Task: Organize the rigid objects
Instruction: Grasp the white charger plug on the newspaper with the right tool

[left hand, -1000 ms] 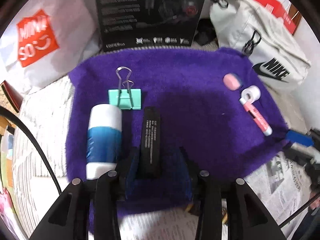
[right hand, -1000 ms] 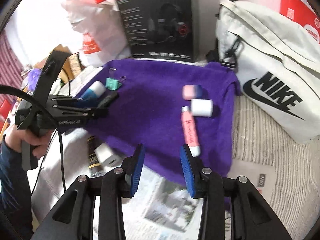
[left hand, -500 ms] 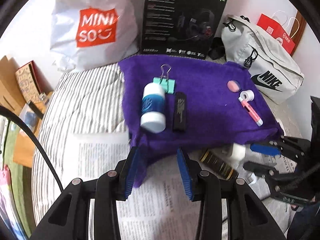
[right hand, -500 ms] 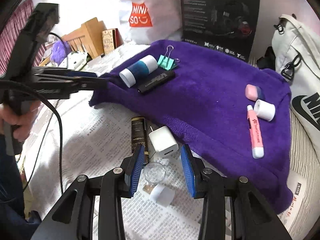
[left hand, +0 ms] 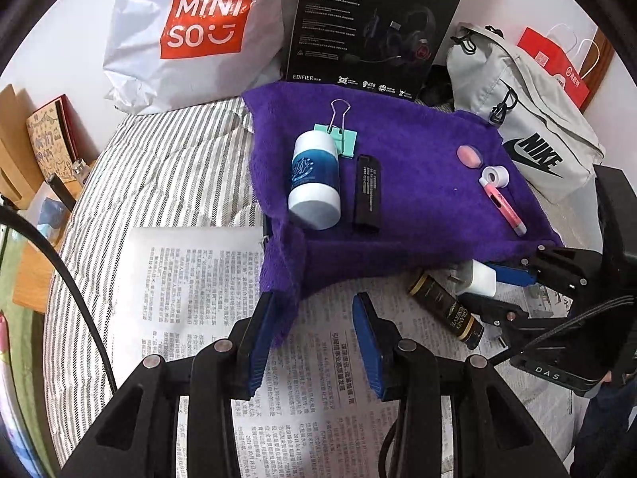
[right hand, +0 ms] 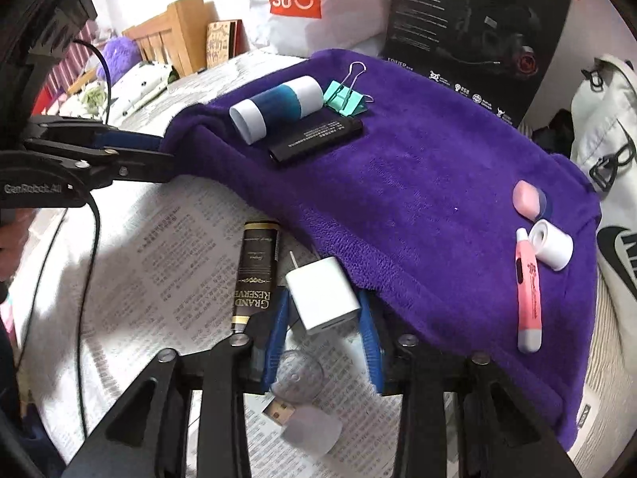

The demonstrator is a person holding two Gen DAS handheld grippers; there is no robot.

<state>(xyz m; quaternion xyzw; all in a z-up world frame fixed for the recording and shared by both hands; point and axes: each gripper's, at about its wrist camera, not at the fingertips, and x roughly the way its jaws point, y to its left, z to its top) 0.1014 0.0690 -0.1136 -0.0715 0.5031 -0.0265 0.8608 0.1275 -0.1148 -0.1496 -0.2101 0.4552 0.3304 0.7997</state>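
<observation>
My right gripper (right hand: 323, 303) is closing on a white charger (right hand: 320, 294) that lies on newspaper at the purple towel's (right hand: 418, 183) near edge, and its pads touch both sides. My left gripper (left hand: 314, 334) is open over the newspaper with only the towel's corner beside its left pad. On the towel (left hand: 418, 183) lie a blue-and-white bottle (left hand: 314, 179), a mint binder clip (left hand: 342, 139) and a black bar (left hand: 368, 191). A pink pen (right hand: 527, 290), a white cap (right hand: 551, 245) and a pink eraser (right hand: 527, 199) lie to the right.
A dark tube (right hand: 254, 267) lies left of the charger. A clear disc (right hand: 298, 374) and a USB stick (right hand: 302, 422) sit under my right gripper. A white shopping bag (left hand: 191, 36), a black box (left hand: 370, 28) and a grey bag (left hand: 533, 135) line the back.
My left gripper let go of the black bar and backed off the towel onto the newspaper. My right gripper swung left and down from the pink pen to the charger and narrowed around it.
</observation>
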